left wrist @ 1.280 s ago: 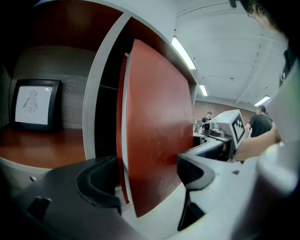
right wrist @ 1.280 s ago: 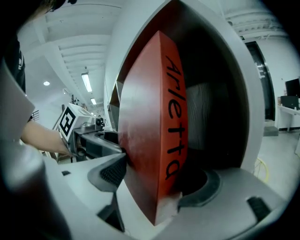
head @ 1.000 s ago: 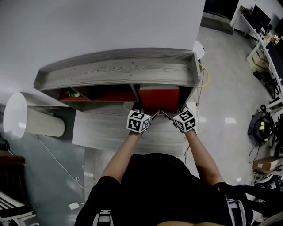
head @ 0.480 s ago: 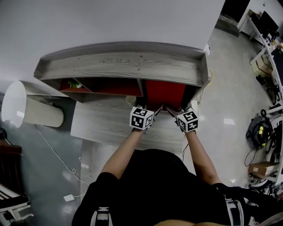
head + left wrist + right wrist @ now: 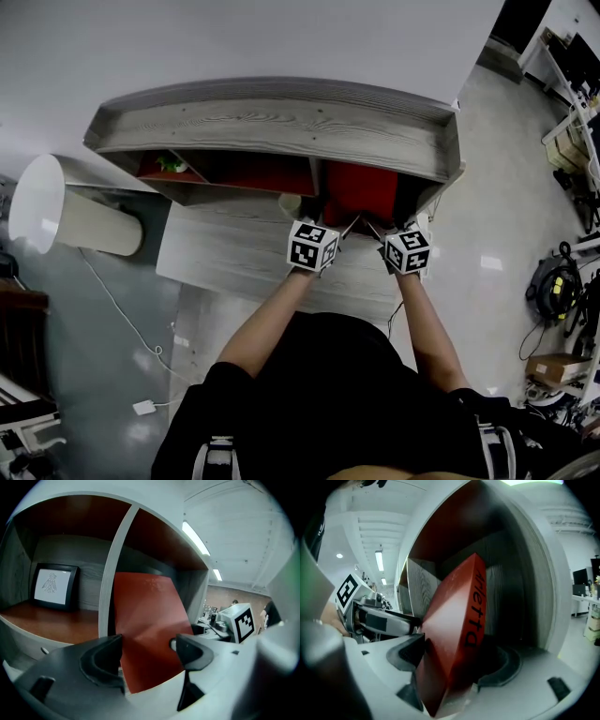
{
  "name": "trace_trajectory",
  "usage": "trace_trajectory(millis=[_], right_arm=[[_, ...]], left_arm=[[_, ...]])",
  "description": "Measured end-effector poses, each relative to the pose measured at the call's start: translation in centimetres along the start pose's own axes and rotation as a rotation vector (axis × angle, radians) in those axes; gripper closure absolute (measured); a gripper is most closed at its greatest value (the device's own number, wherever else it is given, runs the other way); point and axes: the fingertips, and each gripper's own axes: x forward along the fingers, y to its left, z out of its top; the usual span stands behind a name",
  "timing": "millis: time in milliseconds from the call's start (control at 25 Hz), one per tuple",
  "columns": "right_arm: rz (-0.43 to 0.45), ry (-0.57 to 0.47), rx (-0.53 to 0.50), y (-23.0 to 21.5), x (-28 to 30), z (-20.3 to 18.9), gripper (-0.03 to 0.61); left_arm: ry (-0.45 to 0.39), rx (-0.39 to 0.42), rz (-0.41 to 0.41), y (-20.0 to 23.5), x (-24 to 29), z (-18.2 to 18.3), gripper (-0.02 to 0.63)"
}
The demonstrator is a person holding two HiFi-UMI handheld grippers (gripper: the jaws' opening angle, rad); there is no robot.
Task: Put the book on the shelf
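Change since 1.0 s ago: slight. Book and both grippers stay at the mouth of the shelf's right compartment, and both holds are unchanged. The head view has swung, so the shelf shows further right.
Shelf (image 5: 272,131): grey wood-grain with a red-brown interior. 1 upright divider (image 5: 110,573) splits it into 2 compartments.
Book (image 5: 361,192): red cover, held between the 2 grippers just right of the divider. It is partly inside the shelf's right compartment and tilted, not upright. The spine, with dark lettering, faces the right gripper view.
Left gripper (image 5: 339,230): jaws closed on the book's near lower corner, 1 jaw on each side of the cover.
Right gripper (image 5: 375,230): jaws clamped on the book's near edge, just beside the left gripper at the shelf front.
Framed picture (image 5: 52,585): stands upright at the back of the shelf's left compartment.
Green item (image 5: 172,165): small, at the far left of the left compartment. What it is cannot be told.
Desk (image 5: 234,262): pale wood-grain top directly below the shelf.
Lamp shade (image 5: 56,220): white, left of the shelf and well apart from the book.
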Motion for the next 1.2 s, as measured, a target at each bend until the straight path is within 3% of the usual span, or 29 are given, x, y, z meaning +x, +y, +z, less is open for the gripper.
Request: trace_trajectory(millis=[480,600,720,880,1200], right_arm=[[-0.026,-0.033,-0.032,0.2,-0.2,0.7,0.222],[-0.023,-0.046,-0.04,0.2,-0.3,0.7,0.224],[-0.023,-0.055,-0.039,0.2,-0.2,0.7,0.224],[-0.03,-0.066,-0.053,0.5,-0.4,0.7,0.224],[-0.028,-0.183,-0.148,1.4,-2.0,3.1,0.229]], left_arm=[[0.078,-0.001,0.02,0.6,-0.4,-5.2,0.259],[0.099,-0.052,0.03,1.6,-0.3,-5.9,0.259],[0.121,-0.115,-0.038,1.5,0.5,-6.3,0.259],[0.097,-0.142,-0.105,0.4,0.7,-5.5,0.259],[0.036,-0.088,-0.064,-0.5,-0.3,-3.6,0.259]])
